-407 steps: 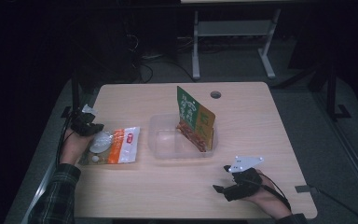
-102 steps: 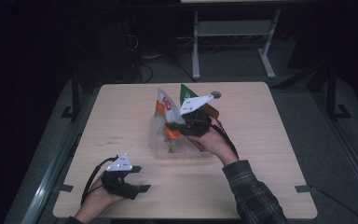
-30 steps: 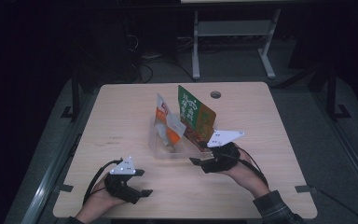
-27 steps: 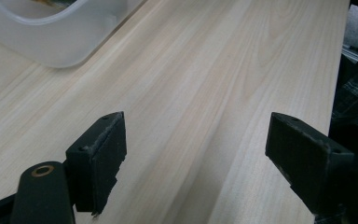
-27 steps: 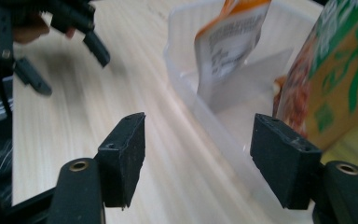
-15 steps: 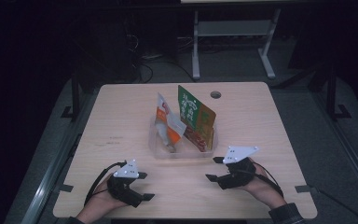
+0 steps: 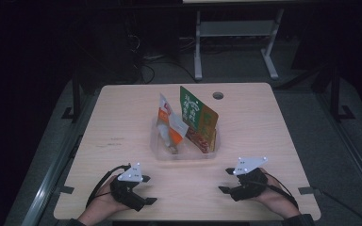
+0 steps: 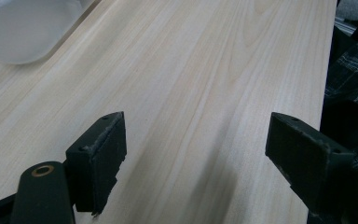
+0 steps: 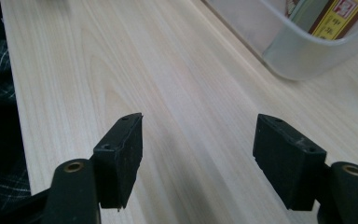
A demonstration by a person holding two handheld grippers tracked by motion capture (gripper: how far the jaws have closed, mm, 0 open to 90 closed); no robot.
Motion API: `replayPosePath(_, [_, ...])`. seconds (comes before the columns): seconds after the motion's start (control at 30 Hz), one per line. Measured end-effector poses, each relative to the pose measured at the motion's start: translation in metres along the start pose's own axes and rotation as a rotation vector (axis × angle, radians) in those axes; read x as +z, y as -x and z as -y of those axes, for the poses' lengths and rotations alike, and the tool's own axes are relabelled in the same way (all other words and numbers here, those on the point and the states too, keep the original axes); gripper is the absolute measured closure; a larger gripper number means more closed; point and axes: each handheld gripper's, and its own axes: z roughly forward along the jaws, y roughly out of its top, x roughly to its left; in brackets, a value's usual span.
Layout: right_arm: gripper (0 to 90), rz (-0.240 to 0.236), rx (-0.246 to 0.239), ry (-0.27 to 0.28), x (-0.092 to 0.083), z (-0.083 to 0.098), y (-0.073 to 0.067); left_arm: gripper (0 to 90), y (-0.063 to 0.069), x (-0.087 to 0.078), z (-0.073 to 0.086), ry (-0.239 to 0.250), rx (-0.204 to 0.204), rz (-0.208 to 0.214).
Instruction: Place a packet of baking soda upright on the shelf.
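High view, from left to right: the left gripper [image 7: 140,195] rests on the near left part of the wooden table [image 7: 118,122], held in a hand that enters from the bottom edge, with a grey three-cornered plate on top and a cable looping behind it. Farther along, at the middle of the table, stands a clear plastic tub [image 7: 156,141]; in its left half an orange and white packet [image 7: 169,126] leans upright, and in its right half a taller green packet [image 7: 194,113] stands tilted, with a red and brown band along its lower part. A round hole [image 7: 218,95] pierces the table just beyond the tub. At the near right the right gripper [image 7: 228,181] rests on the table, also topped by a grey plate. Both grippers lie well apart from the tub and from each other, and they point inward. Left gripper view: the two black jaws stand wide apart over bare wood, with nothing between them, and a corner of the tub [image 8: 23,32] shows at upper left. Right gripper view: the jaws stand wide apart and hold nothing; the tub [image 9: 298,60] with a yellow-labelled packet [image 9: 338,18] inside shows at upper right.
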Motion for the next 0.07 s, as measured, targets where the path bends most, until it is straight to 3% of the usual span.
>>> replayPosePath(0.07, [31.9, 0.002, -0.002, 0.009, -0.0002, 0.0, 0.001, 19.9, -0.0001, 0.0, 0.0001, 0.001, 0.001, 0.001])
